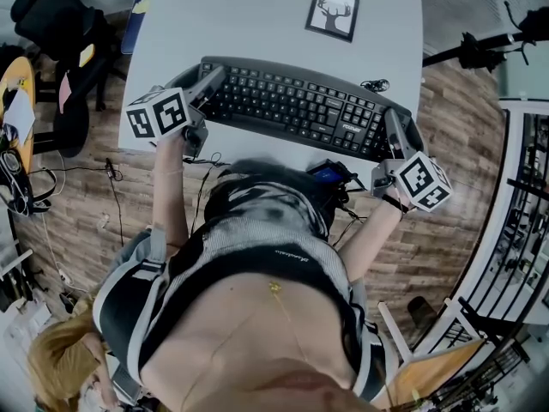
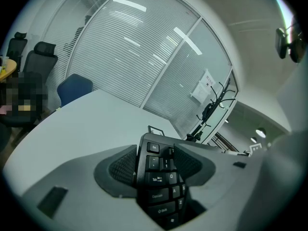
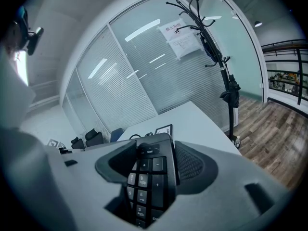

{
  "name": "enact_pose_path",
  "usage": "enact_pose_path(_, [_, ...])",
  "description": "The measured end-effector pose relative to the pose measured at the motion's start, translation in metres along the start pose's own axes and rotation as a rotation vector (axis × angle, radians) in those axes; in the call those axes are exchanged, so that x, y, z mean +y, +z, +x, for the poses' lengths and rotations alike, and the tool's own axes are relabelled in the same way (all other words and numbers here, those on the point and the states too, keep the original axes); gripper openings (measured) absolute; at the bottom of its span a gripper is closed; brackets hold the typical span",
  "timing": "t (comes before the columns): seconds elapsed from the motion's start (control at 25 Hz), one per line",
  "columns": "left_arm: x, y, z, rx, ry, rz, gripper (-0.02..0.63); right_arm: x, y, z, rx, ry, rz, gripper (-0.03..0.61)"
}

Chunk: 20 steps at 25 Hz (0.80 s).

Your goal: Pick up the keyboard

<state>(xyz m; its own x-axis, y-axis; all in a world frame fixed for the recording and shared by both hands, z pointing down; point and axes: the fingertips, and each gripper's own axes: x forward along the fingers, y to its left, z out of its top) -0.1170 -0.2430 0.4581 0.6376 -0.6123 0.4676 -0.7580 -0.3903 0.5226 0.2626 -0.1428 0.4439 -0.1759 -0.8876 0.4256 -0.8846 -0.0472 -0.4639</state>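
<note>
Left tongs [image 1: 208, 82] clenched the black keyboard's [image 1: 296, 106] left end, right tongs [image 1: 397, 134] its right end; it spanned the white table's [image 1: 232, 15] near edge, with bare tabletop beyond.

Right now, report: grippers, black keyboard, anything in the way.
Left gripper shut on black plastic keyboard, Esc end. Right gripper shut on numpad end. Framed deer picture beyond, not touching.

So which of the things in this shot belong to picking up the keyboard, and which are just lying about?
Part of the job:
- keyboard
- left gripper, shut on its left end
- right gripper, shut on its right end

Just lying about:
- framed picture
- blue chair
- coat stand
</note>
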Motion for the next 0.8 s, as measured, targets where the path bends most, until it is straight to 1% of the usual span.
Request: enact_pose_path(0.8, [0.0002,-0.0008,0.0002,0.002,0.006,0.0,0.227,-0.002,-0.0015,0.0017,0.006,0.002,-0.001,0.25])
